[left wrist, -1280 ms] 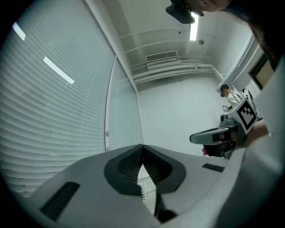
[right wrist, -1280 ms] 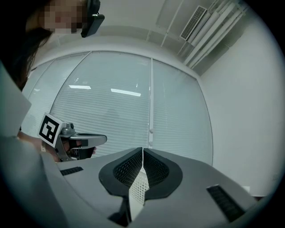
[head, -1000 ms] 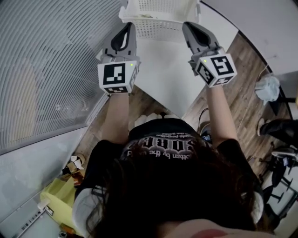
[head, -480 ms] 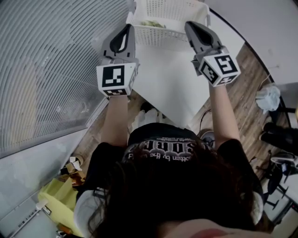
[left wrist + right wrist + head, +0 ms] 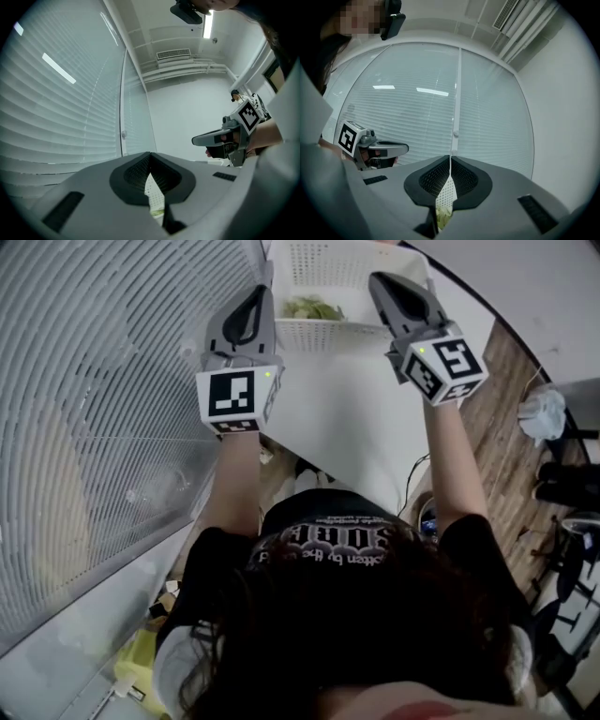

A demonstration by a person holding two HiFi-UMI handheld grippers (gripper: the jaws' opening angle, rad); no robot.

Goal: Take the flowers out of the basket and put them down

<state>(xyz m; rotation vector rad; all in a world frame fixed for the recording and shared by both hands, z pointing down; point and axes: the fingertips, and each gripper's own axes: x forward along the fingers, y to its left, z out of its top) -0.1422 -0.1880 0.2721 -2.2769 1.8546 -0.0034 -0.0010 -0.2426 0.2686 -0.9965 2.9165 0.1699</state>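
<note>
Both grippers have moved forward over the white table (image 5: 347,418) toward its far edge, and more of the basket's inside now shows. Nearest are the person's bare forearms, reaching out from the table's near corner. The left gripper (image 5: 255,292) and right gripper (image 5: 382,282) each have their jaws pressed together, with nothing held. Their tips reach the near wall of the white perforated plastic basket (image 5: 328,334) at the far edge, one by each end. The pale green flowers (image 5: 314,308) lie inside it, between the grippers. Grey slatted blinds (image 5: 94,381) run along the table's left.
</note>
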